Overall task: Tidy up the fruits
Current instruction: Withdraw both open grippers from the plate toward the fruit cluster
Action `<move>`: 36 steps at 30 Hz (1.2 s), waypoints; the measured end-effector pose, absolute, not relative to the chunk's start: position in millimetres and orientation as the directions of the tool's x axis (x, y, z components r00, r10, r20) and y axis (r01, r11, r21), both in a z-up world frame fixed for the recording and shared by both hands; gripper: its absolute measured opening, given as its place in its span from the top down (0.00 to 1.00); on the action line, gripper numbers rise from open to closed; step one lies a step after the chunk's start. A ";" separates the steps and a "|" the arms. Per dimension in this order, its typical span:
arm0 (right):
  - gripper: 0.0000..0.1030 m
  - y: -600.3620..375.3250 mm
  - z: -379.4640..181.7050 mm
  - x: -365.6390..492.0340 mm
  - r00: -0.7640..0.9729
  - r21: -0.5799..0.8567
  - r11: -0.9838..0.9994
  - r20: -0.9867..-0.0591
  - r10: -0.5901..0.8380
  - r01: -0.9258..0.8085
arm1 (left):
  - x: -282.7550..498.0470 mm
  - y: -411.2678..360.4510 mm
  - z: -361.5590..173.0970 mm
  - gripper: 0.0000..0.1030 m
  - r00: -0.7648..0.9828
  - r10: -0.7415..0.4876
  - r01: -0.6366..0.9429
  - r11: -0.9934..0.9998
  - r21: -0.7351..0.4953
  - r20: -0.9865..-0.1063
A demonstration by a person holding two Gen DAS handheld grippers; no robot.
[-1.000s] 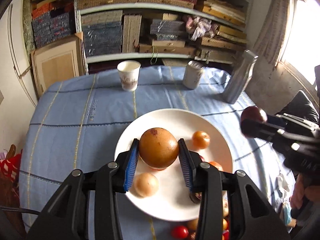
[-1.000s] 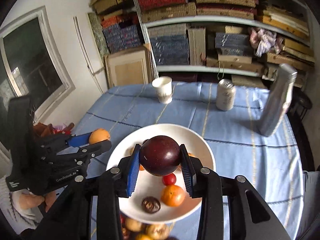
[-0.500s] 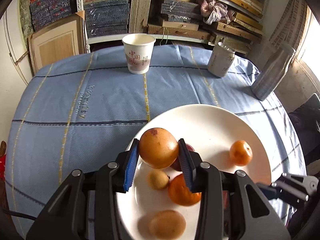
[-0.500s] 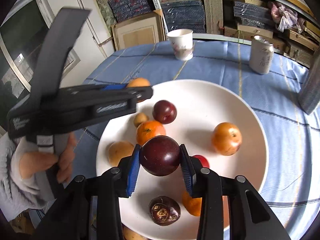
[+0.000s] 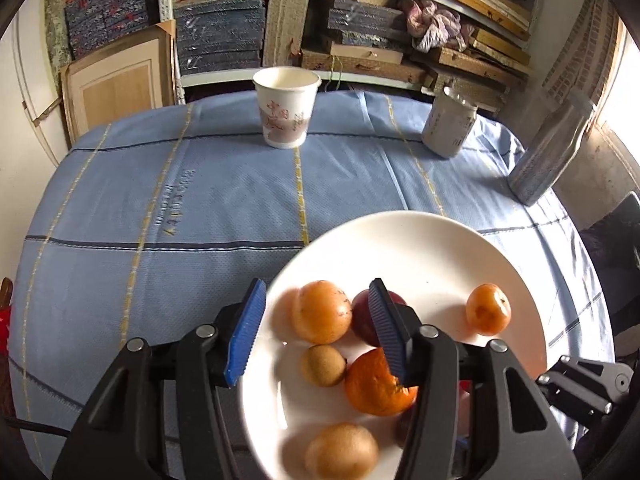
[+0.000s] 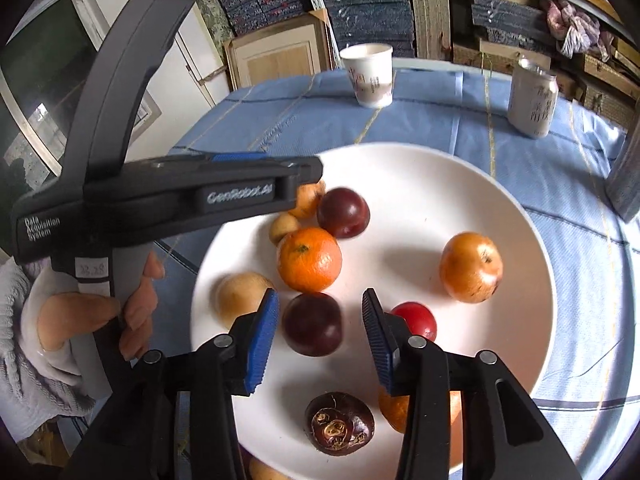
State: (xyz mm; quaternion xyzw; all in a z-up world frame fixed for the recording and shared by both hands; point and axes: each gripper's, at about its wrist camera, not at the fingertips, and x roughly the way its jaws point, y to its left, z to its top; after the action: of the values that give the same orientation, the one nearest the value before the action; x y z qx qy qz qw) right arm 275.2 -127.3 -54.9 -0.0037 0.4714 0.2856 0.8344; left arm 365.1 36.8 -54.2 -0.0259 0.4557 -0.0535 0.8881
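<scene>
A white plate (image 5: 440, 248) on the blue tablecloth holds several fruits. My left gripper (image 5: 316, 332) hangs over the plate's left side. Its jaws are opening, and a round orange-brown fruit (image 5: 320, 312) lies on the plate between them, clear of both pads. My right gripper (image 6: 320, 340) is over the near part of the plate (image 6: 440, 184). Its jaws are opening too, with a dark plum (image 6: 312, 324) resting between them, close to the left pad and free of the right one. A mandarin (image 6: 309, 259), a second plum (image 6: 343, 213) and an orange fruit (image 6: 471, 267) lie further in.
A paper cup (image 5: 286, 112), a drink can (image 5: 450, 126) and a silver bottle (image 5: 552, 152) stand at the table's far side. Packed shelves rise behind. In the right wrist view a person's hand (image 6: 132, 312) holds the left gripper's handle at the plate's left edge.
Both grippers came down over the plate with their fruits. Since half a second ago both sets of jaws have spread, and the orange-brown fruit and the dark plum now rest on the plate.
</scene>
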 end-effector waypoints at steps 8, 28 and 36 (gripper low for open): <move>0.45 -167.2 16.1 244.0 0.536 0.246 0.855 -0.692 0.484 -0.456 | 310.9 60.8 -16.0 0.40 0.624 -0.094 0.042 0.995 -0.087 -0.776; 0.26 -253.2 -69.5 57.4 0.383 0.314 0.915 -0.836 0.392 -0.252 | 99.1 17.6 -71.0 0.27 0.498 -0.134 0.127 0.989 -0.081 -0.857; 0.19 -279.1 -55.5 37.6 0.457 0.286 0.939 -0.821 0.342 -0.190 | 102.0 -10.5 -82.8 0.27 0.470 -0.176 0.192 0.977 -0.095 -0.865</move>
State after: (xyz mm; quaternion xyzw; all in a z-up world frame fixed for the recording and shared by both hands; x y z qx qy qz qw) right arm 37.6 -279.1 -55.5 0.0766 0.4972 0.1564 0.8500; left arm 102.0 -10.5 -82.8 0.0079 0.5033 -0.1074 0.8573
